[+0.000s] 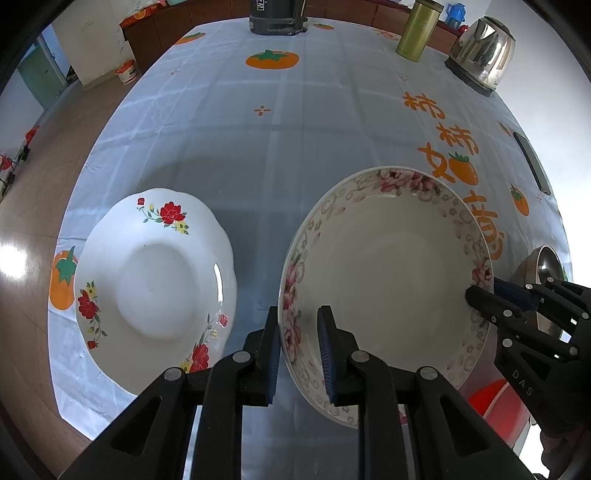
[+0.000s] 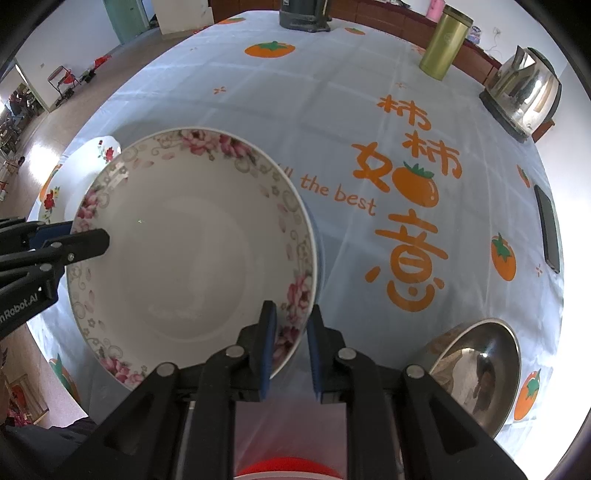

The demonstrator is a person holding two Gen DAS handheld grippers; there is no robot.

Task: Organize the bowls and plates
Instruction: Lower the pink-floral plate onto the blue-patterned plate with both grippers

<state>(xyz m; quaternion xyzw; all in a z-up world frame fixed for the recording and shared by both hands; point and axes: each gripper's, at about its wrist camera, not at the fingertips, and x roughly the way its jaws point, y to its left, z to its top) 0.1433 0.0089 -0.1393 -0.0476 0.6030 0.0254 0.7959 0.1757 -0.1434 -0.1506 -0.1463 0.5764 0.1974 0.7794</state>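
Left hand-held gripper (image 1: 301, 354), seen from its own wrist camera, has its jaws narrowed onto the near-left rim of the deep white ceramic plate with the pink floral border (image 1: 388, 266); one blue pad sits outside the rim and one inside. We read this as a pinch grip on the edge, since a plate this wide offers no other purchase. Opposite, the right hand-held gripper (image 1: 480, 295) clamps the far-right rim, so we judge that the load is shared across two points to keep the plate level. The plate appears raised off the table (image 1: 280, 147), which carries a pale blue persimmon-print cloth. Just beside it on the left lies the scalloped white plate with red flower sprays (image 1: 155, 273), flat on the table; we judge it the likely base for stacking. A steel kettle (image 1: 480, 55) and an olive-green metal flask (image 1: 419, 29) stand well apart at the far edge.

From the right wrist camera, the right hand-held gripper (image 2: 290, 347) holds the pink-bordered plate (image 2: 192, 258) at its near-right rim, jaws nearly closed on it. The left hand-held gripper (image 2: 88, 238) grips the left rim. The red-flowered plate (image 2: 92, 155) shows partly behind. A stainless steel bowl (image 2: 480, 373) rests on the table to the right, not yet handled.
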